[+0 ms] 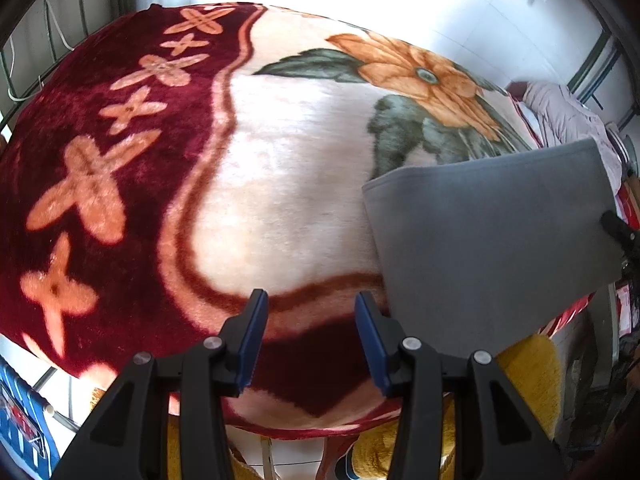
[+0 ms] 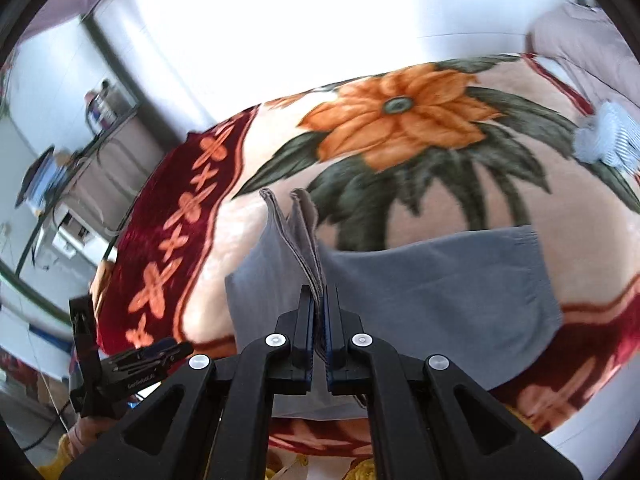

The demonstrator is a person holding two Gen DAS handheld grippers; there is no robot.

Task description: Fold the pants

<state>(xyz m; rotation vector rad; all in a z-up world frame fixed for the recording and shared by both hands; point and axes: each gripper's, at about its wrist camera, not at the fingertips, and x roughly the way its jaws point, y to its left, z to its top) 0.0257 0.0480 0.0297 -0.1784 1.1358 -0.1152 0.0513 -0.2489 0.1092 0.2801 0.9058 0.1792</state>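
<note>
The grey pants [image 1: 492,236] lie folded on a floral blanket [image 1: 280,184], at the right of the left wrist view. My left gripper [image 1: 311,308] is open and empty, above the blanket's near edge, just left of the pants. My right gripper [image 2: 318,300] is shut on a bunched edge of the grey pants [image 2: 432,288], whose layered fold sticks up between the pads. The other gripper shows at the lower left of the right wrist view [image 2: 120,364]. The right gripper's tip shows at the right edge of the left wrist view [image 1: 618,228].
The blanket [image 2: 420,136] has a large orange flower and a dark red border. A pale pink garment [image 1: 568,116] and a light blue striped item [image 2: 608,140] lie at the far right. A metal shelf [image 2: 80,152] stands at left. Yellow fabric [image 1: 528,376] is below the bed edge.
</note>
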